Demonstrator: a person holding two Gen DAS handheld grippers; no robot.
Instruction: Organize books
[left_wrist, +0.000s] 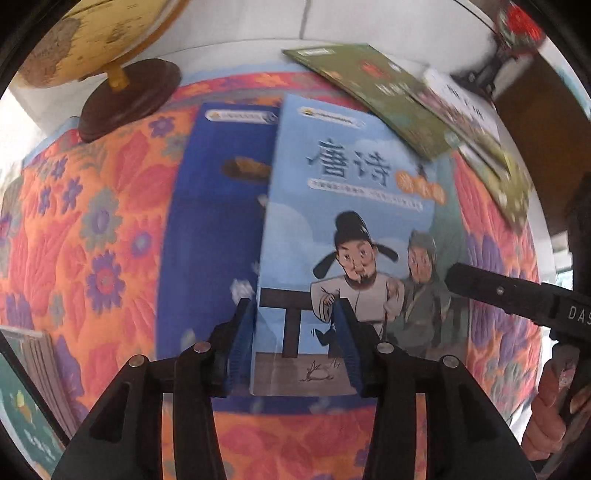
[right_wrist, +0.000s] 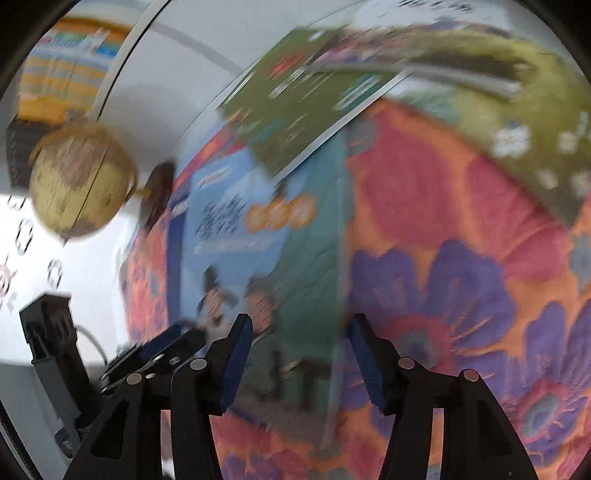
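A light blue book (left_wrist: 351, 221) with two cartoon figures on its cover lies flat on a dark blue book (left_wrist: 214, 221), on a floral quilted cloth (left_wrist: 92, 240). A teal cover (left_wrist: 448, 221) shows under its right edge. My left gripper (left_wrist: 294, 328) hovers over the light blue book's lower left corner, jaws apart, pads not pressing on it. The right gripper (left_wrist: 498, 291) reaches in from the right. In the blurred right wrist view, my right gripper (right_wrist: 301, 343) stands open above the teal cover (right_wrist: 314, 258), beside the light blue book (right_wrist: 229, 229).
Green books (left_wrist: 369, 85) lie fanned at the back right, also as green books (right_wrist: 295, 110) in the right wrist view. A globe (left_wrist: 92, 37) on a dark wooden base stands back left. More books (left_wrist: 37, 376) lie at the near left edge. A hand (left_wrist: 554, 398) holds the right gripper.
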